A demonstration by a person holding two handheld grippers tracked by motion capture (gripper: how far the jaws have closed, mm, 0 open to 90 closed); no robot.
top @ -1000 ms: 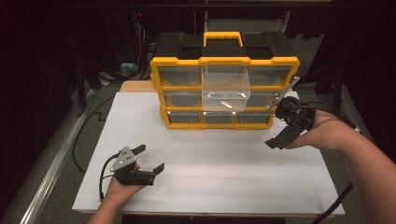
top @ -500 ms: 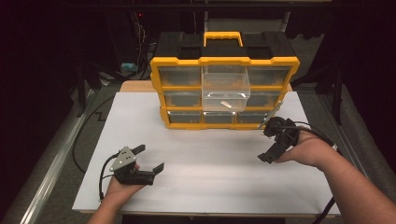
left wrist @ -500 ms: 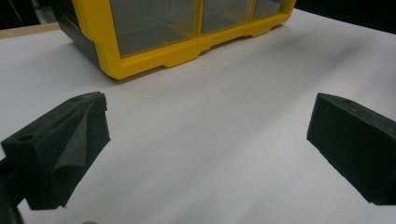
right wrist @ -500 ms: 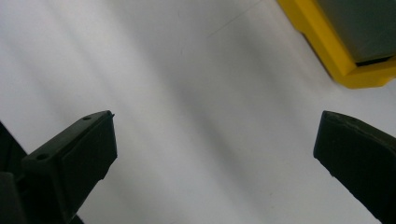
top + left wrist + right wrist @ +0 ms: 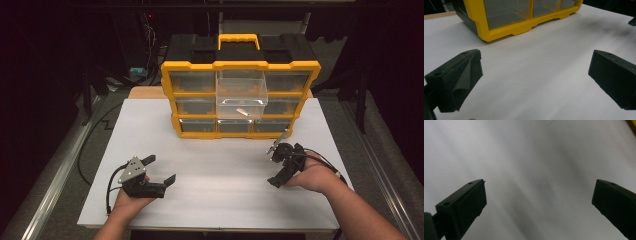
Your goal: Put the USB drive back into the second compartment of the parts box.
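Note:
A yellow and black drawer organizer (image 5: 240, 92) stands at the back of the white table (image 5: 220, 165). Its middle clear drawer (image 5: 241, 97) is pulled out and holds a small pale piece (image 5: 242, 112). My left gripper (image 5: 160, 170) rests near the front left, open and empty, facing the organizer's yellow base (image 5: 524, 27). My right gripper (image 5: 275, 167) is at the front right of the table, low over the white surface (image 5: 529, 170), open with nothing between its jaws.
The other drawers of the organizer are shut. A black cable (image 5: 87, 150) runs along the floor left of the table. Metal rails (image 5: 55, 185) flank the table on both sides. A wooden board edge (image 5: 145, 92) shows behind the organizer.
The right gripper has come away from the organizer's right side, moving toward the front and down to the table. The left gripper has stayed put.

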